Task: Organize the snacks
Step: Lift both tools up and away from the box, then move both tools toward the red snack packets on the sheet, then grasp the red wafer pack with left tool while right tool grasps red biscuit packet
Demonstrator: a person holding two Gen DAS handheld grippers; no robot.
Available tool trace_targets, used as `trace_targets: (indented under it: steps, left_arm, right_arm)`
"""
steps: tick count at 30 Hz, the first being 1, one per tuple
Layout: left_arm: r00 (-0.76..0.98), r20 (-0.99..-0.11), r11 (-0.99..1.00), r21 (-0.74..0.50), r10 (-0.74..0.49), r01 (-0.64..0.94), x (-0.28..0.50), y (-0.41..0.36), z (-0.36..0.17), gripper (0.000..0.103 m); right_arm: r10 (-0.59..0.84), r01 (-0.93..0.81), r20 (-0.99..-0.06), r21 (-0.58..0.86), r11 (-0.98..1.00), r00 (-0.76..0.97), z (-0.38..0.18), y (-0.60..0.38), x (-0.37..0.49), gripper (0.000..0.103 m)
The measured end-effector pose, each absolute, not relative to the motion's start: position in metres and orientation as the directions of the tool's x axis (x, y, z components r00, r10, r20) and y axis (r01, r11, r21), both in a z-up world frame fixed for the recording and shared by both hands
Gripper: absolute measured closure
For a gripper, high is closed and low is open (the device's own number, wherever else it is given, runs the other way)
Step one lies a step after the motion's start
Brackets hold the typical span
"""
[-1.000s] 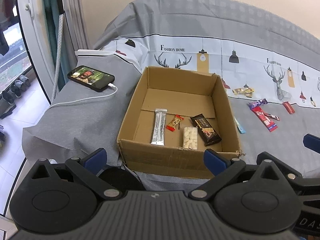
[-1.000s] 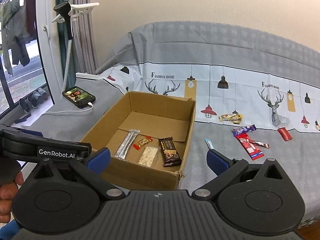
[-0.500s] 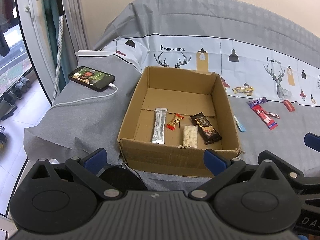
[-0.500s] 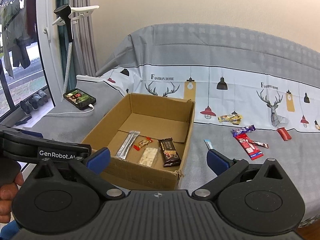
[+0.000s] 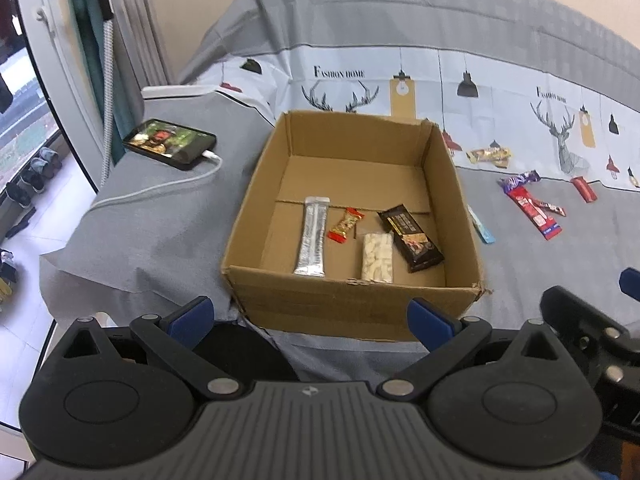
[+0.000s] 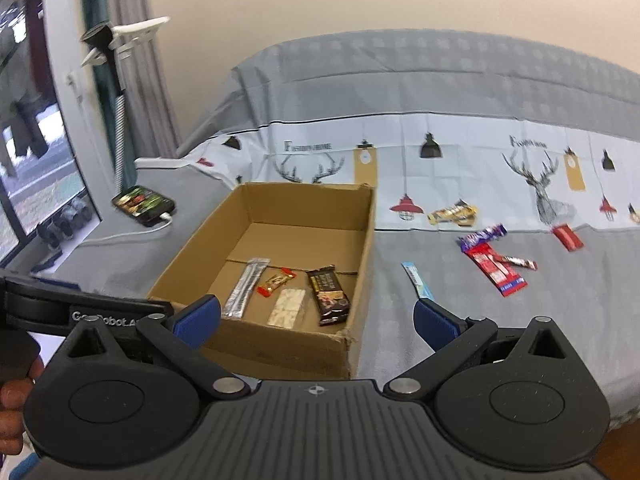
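Observation:
An open cardboard box [image 5: 352, 312] [image 6: 276, 344] sits on the grey cloth. Inside lie a silver stick pack [image 5: 313, 241] [image 6: 245, 287], a small red candy [image 5: 346, 225] [image 6: 277, 281], a white nougat bar [image 5: 377, 257] [image 6: 289, 307] and a dark chocolate bar [image 5: 411, 238] [image 6: 329, 294]. Right of the box lie a light blue strip [image 5: 480, 228] [image 6: 417, 286], red and purple wrappers [image 5: 534, 210] [image 6: 494, 264], a yellow packet [image 5: 490, 156] [image 6: 452, 213] and a small red packet [image 5: 583, 193] [image 6: 567, 237]. My left gripper [image 5: 310, 316] hangs open before the box's near wall. My right gripper [image 6: 316, 316] is open too, over the box's near right corner.
A phone [image 5: 170, 143] [image 6: 143, 203] with a lit screen lies left of the box, its white cable [image 5: 160, 190] trailing over the cloth. The cloth's left edge drops to the floor by a window. A hand [image 6: 12, 396] holds the left gripper's handle.
Both views have drifted slightly; the right gripper has moved a little forward and tilted, blurring its view. Nothing was taken hold of, and the snacks lie where they were.

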State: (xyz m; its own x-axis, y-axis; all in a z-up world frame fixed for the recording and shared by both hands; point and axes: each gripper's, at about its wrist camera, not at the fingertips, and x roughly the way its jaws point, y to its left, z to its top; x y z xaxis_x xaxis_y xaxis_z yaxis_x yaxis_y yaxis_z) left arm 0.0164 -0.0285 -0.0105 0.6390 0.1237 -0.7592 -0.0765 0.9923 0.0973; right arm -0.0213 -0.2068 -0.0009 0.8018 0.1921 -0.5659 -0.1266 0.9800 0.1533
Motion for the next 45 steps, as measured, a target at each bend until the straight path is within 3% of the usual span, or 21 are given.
trace_targets:
  steps: [7,15,18,28,35,45]
  left_arm:
    - [0.582,-0.809,0.997,0.078,0.079,-0.027,0.057,-0.071,-0.014,0.0]
    - [0.498,-0.866,0.991,0.038,-0.031,0.128,0.134,-0.173,-0.033,0.0]
    - [0.437,-0.896,0.981,0.006,-0.081,0.194,0.175,-0.223,-0.054,0.0]
    - [0.228,-0.97,0.976,-0.032,-0.082,0.215,0.324,-0.381,-0.177,0.0]
    - [0.157,-0.987,0.99,-0.003,-0.025,0.144,0.402,-0.425,-0.254,0.0]
    - [0.192,-0.981,0.991,-0.011,-0.037,0.135,0.426,-0.38,-0.259,0.0]
  right_arm:
    - [0.12,0.006,-0.59,0.207,0.978,0.798,-0.02,-0.261,-0.008,0.001]
    - [-0.086,0.26,-0.622,0.194,0.946,0.778,-0.044,-0.364,0.017,0.001]
    - [-0.15,0.34,-0.637,0.187,0.922,0.756,-0.058,-0.406,0.029,0.001]
    - [-0.286,0.569,-0.722,0.18,0.802,0.63,-0.129,-0.552,0.105,0.001]
    - [-0.259,0.521,-0.747,0.135,0.843,0.613,-0.186,-0.611,0.192,0.001]
    - [-0.19,0.287,-0.726,0.01,0.958,0.661,-0.249,-0.645,0.351,0.0]
